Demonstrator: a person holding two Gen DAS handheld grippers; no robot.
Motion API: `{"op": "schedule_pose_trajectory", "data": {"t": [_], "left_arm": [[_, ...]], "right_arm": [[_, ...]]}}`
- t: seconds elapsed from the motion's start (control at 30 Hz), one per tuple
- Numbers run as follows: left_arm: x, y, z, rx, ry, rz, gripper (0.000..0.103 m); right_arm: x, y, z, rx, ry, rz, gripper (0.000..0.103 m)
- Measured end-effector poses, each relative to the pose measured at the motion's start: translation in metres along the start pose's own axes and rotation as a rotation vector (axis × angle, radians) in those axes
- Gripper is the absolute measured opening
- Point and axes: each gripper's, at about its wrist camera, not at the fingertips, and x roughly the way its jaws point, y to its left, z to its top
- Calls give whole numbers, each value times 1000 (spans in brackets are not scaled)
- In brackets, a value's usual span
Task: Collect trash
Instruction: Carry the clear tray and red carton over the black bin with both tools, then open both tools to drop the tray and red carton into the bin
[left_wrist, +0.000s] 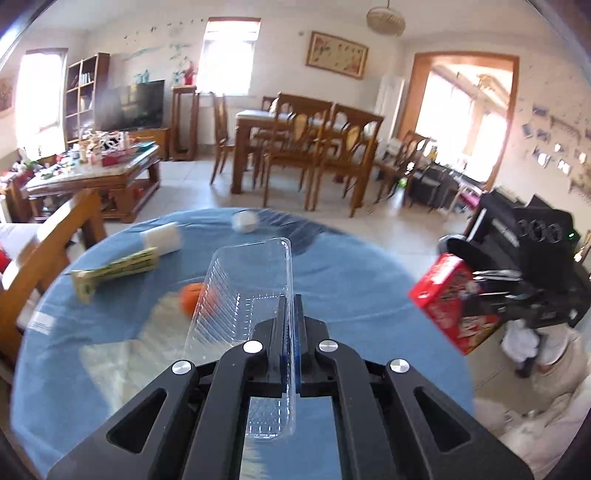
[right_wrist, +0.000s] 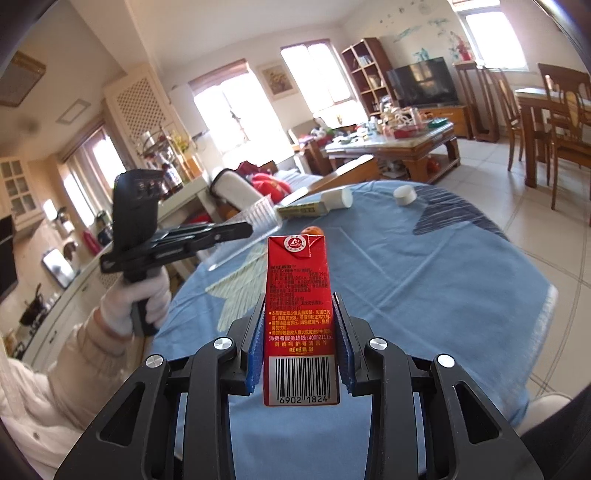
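My left gripper is shut on the side wall of a clear plastic tray, lifted above the blue-clothed table. From the right wrist view that tray juts out past the left gripper, held by a white-gloved hand. My right gripper is shut on a red drink carton, barcode end toward the camera. The same carton shows at the right of the left wrist view. On the table lie a green-yellow tube box, a white cylinder, a white cap and an orange object.
A wooden chair back stands at the table's left edge. Beyond the table lie tiled floor, a dining set and a cluttered coffee table. A kitchen counter runs along the left in the right wrist view.
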Motion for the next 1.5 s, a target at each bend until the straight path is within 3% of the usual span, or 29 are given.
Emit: {"op": "schedule_pose_trajectory", "data": {"t": [0.1,0.43,0.8,1.1,1.27,1.5], "left_arm": [[10,-35,2,38,-5,-14,3],[63,-147,12,129,8,-190,3],[124,-234,17,205,55,-328,3],[169,-284,26,259,101,-402,3],[210,-301,26,272,170,-441,3],[267,-306,31,289,282,-480,4]], "right_arm": [[-23,-9,-4,16,-25,-23,33],[-110,-54,-36,80,-100,-144,33],[-209,-114,-89,190,-195,-279,33],[-262,-159,-130,279,-221,-394,33],[-280,-193,-154,340,-171,-504,33],[-275,-209,-168,336,-106,-547,33]]}}
